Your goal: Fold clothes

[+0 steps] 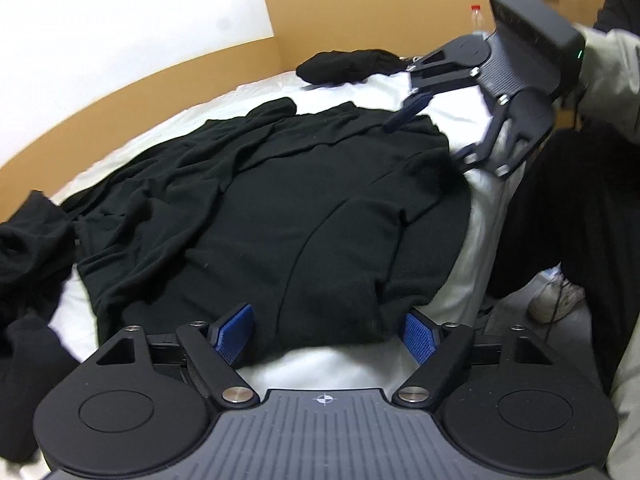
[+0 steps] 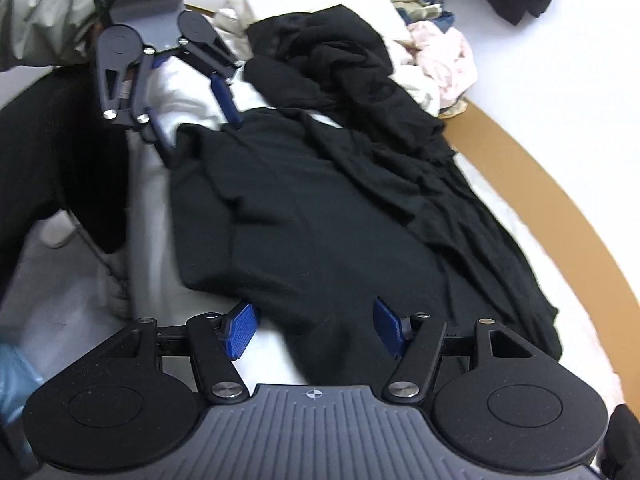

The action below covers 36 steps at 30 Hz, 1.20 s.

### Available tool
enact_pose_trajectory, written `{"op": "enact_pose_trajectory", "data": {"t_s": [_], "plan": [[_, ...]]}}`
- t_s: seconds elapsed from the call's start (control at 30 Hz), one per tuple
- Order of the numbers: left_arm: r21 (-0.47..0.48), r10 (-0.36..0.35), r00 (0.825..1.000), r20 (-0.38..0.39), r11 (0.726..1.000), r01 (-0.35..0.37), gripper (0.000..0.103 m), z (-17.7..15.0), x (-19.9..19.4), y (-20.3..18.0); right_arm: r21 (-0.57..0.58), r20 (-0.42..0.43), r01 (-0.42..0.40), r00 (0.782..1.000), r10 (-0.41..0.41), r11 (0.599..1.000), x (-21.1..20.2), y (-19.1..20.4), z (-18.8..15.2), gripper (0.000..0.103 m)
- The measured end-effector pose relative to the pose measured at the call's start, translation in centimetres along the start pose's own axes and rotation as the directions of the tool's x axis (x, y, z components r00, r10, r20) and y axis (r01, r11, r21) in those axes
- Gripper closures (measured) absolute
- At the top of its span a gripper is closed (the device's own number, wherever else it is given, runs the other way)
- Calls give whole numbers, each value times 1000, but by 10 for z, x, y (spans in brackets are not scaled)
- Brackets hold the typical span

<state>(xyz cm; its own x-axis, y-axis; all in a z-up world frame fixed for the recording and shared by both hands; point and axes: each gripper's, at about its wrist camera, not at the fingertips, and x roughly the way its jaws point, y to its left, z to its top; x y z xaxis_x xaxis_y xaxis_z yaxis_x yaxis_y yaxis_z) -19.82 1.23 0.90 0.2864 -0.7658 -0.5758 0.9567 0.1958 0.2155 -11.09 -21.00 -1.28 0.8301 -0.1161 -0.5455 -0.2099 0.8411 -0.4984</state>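
Observation:
A black long-sleeved garment (image 1: 280, 200) (image 2: 300, 220) lies spread flat on a white bed sheet (image 1: 348, 368), its far side rumpled. My left gripper (image 1: 326, 334) straddles one corner of its near edge. The blue pads (image 1: 234, 332) stand wide on either side of the fabric and do not press it. My right gripper (image 2: 316, 330) straddles the opposite corner the same way, jaws apart with the cloth between them. Each gripper also shows in the other's view: the right gripper (image 1: 428, 140) at the far corner, the left gripper (image 2: 202, 138) likewise.
More black clothes lie at the bed's far end (image 1: 344, 66) and at the left (image 1: 28, 248). A heap of light clothes (image 2: 440, 60) sits beyond the garment. A brown board (image 1: 160, 80) borders the bed. A person's dark trouser leg (image 1: 568, 208) and shoe (image 1: 556, 296) stand beside it.

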Motion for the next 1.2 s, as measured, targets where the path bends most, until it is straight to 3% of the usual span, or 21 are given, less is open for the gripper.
{"op": "enact_pose_trajectory", "data": {"t_s": [0.1, 0.27, 0.37, 0.47, 0.53, 0.57, 0.6, 0.63, 0.67, 0.7, 0.73, 0.87, 1.0, 1.13, 1.2], "plan": [[-6, 22, 1000, 21, 1000, -22, 23, 6, 4, 6, 30, 12, 19, 1000, -19, 999, 4, -8, -3, 38], [0, 53, 998, 43, 999, -53, 25, 5, 5, 8, -44, 57, 47, 997, -45, 998, 0, 8, -9, 54], [3, 80, 994, 68, 997, -81, 25, 7, 1, 11, -25, 91, 54, 994, -52, 998, -2, 7, -12, 66], [14, 59, 998, 36, 998, -59, 25, 13, 2, 15, 12, 89, 16, 996, -17, 1000, 2, -2, -14, 66], [72, 37, 999, -13, 997, -36, 25, 14, 11, 10, 4, 91, 2, 996, -2, 1000, 7, -5, -12, 66], [87, 39, 999, 5, 995, -40, 25, 13, 11, 8, 8, 92, 2, 996, -3, 1000, 8, -5, -11, 66], [67, 30, 1000, 9, 997, -30, 28, 14, 13, 11, 13, 92, 3, 996, -4, 1000, 10, -6, -10, 69], [45, 18, 1000, 13, 999, -19, 61, 15, 16, 13, 30, 95, 1, 995, -4, 1000, 12, -7, -9, 76], [20, 36, 999, 22, 999, -37, 87, 17, 20, 15, 44, 104, 16, 994, -20, 999, 13, -6, -10, 78], [21, 50, 998, 30, 999, -51, 90, 18, 23, 14, 57, 113, 33, 993, -39, 998, 14, -5, -11, 80], [24, 63, 997, 38, 998, -64, 90, 19, 25, 13, 63, 122, 69, 990, -76, 996, 15, -2, -11, 89], [6, 78, 992, 102, 997, -79, 91, 27, 13, 7, 135, 174, 151, 969, -174, 979, -2, 0, -9, 94], [-92, 14, 980, 200, 996, 5, 92, 52, -21, 15, 203, 253, 189, 938, -238, 961, -35, -6, -5, 94], [-73, -29, 970, 240, 996, 48, 93, 66, -34, 17, 279, 292, 171, 923, -253, 945, -60, -7, -2, 94], [-48, -54, 964, 260, 996, 69, 93, 64, -38, 8, 271, 278, 182, 925, -258, 945, -67, 0, -5, 94]]}}
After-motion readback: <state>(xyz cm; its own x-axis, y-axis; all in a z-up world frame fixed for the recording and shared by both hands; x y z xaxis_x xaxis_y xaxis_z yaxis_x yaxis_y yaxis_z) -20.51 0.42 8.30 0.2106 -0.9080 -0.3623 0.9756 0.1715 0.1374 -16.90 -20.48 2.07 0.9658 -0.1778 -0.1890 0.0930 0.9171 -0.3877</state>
